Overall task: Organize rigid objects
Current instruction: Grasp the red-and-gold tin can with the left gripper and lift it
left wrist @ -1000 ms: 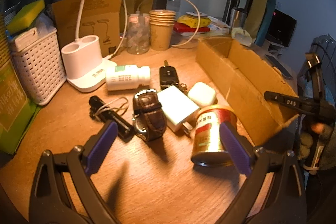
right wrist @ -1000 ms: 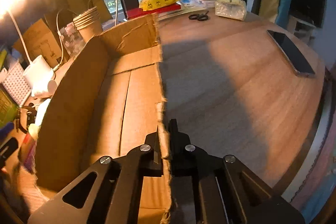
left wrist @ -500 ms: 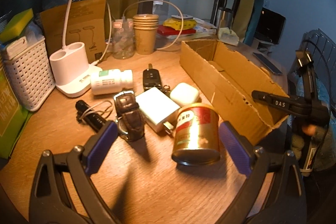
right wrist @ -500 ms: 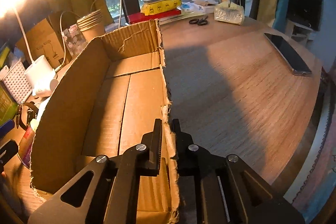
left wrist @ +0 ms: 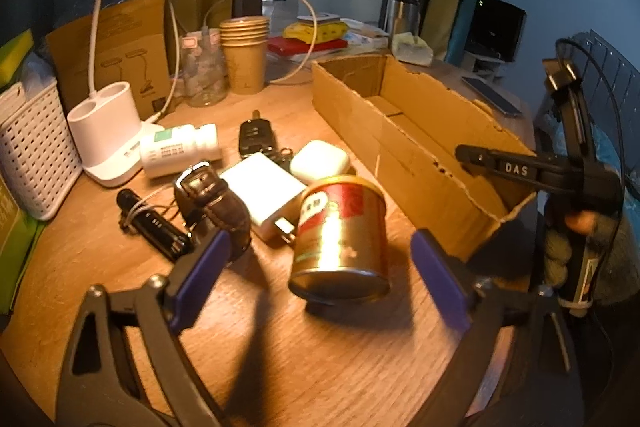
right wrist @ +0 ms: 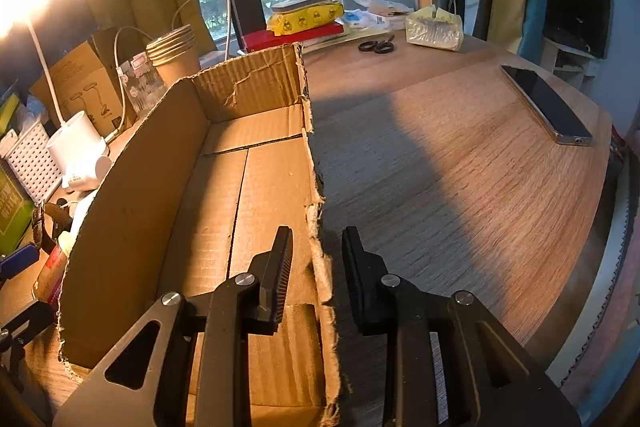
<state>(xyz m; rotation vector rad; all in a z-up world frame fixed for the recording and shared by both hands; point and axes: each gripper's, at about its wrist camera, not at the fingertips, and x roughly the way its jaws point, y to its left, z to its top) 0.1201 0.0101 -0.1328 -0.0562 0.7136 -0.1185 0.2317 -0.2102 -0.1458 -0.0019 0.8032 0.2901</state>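
Left gripper (left wrist: 316, 277): hanging low over the desk with its purple-padded jaws spread wide, nothing between the pads yet.
Tin can (left wrist: 340, 241): lying tipped on the wood between and just ahead of those open jaws, gold body and red label facing the camera, the white charger (left wrist: 262, 193) just behind it.
Right gripper (right wrist: 316, 275): its black jaws are sitting parted, one on each side of the torn near wall of the cardboard box (right wrist: 224, 211), not pinching it.
Step in hand, as I read it: lining up on the can so it can go into the box.
Doing it well: I'd say the pads want to be meeting the curved sides squarely; a round tin on its side is likely rolling if only one pad arrives first.
Watch out: the watch (left wrist: 214, 203) is lying right beside the left pad, so a sloppy close could be catching its strap.
Box: sitting empty, open top, just right of the can.
Other pieces: pill bottle (left wrist: 180, 149), car key (left wrist: 256, 139), white earbud case (left wrist: 320, 163) and a black flashlight (left wrist: 154, 225), all clustered behind the can.
Surface: wooden desk (right wrist: 460, 187), warm lamp light falling on the left part.
Room: paper cups (left wrist: 244, 59) and a white basket (left wrist: 34, 147) standing at the back; a phone (right wrist: 546, 105) and scissors (right wrist: 376, 46) lying well apart on the far side; a window behind.
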